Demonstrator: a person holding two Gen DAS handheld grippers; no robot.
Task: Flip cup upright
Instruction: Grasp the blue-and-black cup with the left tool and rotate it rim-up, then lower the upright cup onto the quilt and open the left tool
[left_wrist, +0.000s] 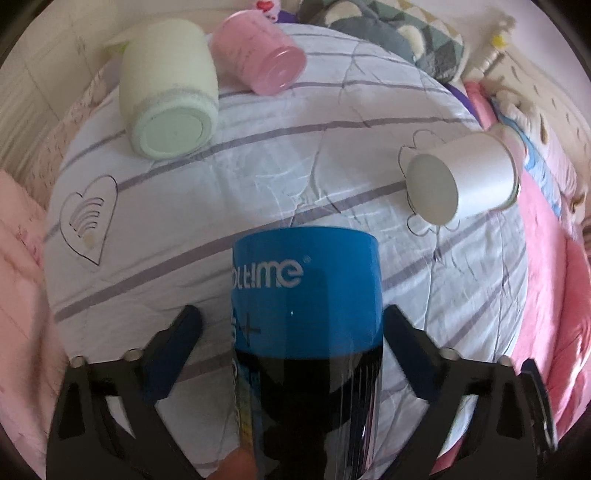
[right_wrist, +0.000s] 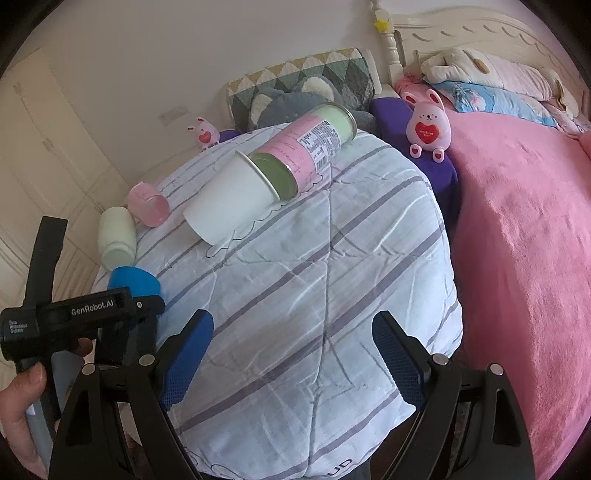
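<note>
Left gripper holds a blue cup over a striped quilt
Its jaws close around the cup; right gripper gapes wide, holding nothing; white cup lies at 2 o'clock

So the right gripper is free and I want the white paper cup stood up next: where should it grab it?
Probably across the mid-wall of the white paper cup, one of the right gripper's fingers on each curved side, coming from above. It lies on its side on the striped quilt, base toward the camera, rim against the pink-labelled jar, so the rim end is crowded.

The blue cup reads "oltime"; the left hand-held gripper reads "GenRobot.AI".
</note>
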